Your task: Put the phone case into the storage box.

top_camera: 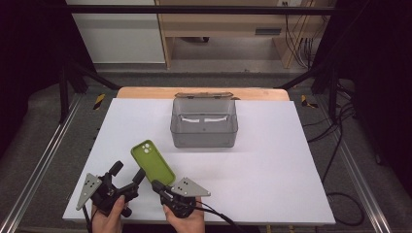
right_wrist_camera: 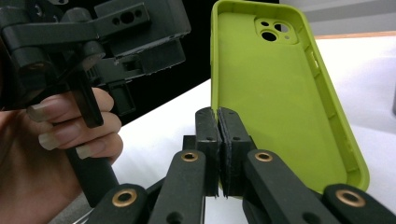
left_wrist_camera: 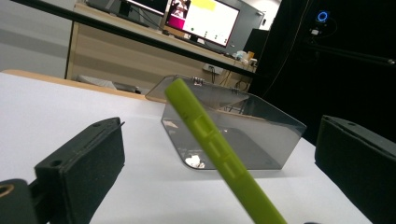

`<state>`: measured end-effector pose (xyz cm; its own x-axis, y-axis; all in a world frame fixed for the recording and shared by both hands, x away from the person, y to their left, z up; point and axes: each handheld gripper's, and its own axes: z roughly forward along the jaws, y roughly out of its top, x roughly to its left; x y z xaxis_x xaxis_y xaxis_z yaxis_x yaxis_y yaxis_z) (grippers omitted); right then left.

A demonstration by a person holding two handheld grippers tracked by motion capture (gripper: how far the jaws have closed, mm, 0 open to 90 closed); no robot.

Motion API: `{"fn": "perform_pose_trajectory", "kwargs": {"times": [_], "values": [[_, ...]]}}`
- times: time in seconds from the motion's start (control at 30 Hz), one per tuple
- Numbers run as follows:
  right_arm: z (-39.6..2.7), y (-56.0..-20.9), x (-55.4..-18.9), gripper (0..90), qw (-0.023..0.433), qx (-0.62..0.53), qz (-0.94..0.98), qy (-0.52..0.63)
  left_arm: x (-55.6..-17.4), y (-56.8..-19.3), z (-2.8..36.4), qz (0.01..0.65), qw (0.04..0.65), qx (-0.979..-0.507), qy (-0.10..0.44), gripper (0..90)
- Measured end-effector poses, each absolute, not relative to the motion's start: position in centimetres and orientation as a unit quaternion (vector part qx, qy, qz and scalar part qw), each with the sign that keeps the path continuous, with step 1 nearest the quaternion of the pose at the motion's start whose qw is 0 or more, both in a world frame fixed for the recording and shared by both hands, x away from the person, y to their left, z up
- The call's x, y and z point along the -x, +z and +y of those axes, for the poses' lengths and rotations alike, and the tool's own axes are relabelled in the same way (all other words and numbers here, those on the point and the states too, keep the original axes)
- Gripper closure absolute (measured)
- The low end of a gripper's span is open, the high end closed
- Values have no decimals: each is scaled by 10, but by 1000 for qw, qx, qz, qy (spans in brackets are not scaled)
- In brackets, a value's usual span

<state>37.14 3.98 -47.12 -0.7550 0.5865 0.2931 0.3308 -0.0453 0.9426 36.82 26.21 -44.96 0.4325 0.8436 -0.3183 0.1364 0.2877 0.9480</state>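
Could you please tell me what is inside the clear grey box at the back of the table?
The box looks empty: through its clear walls its bare floor shows, with pale marks that may be reflections. From the left gripper view, the green phone case covers a strip of it.

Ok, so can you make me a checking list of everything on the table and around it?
Surface: white table, bare apart from the box.
Job's things: green phone case, lifted and tilted off the table; clear grey plastic box behind it, lid open.
Clutter: nothing seen.
Grippers: right gripper shut, apparently pinching the case's edge; left gripper open, with the case's edge between its jaws, untouched.
Cables: black cable trailing from the right gripper; loose cables on the floor at the right.
Surroundings: wooden bench beyond the table; lit monitor on a desk.
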Motion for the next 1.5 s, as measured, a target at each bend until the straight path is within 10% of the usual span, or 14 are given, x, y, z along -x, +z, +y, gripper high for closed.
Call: {"fn": "perform_pose_trajectory", "kwargs": {"times": [1.5], "values": [[57, -478, -359, 879, 109, -355, 662, 651, -371, -463, 256, 495, 656, -528, 216, 526]]}}
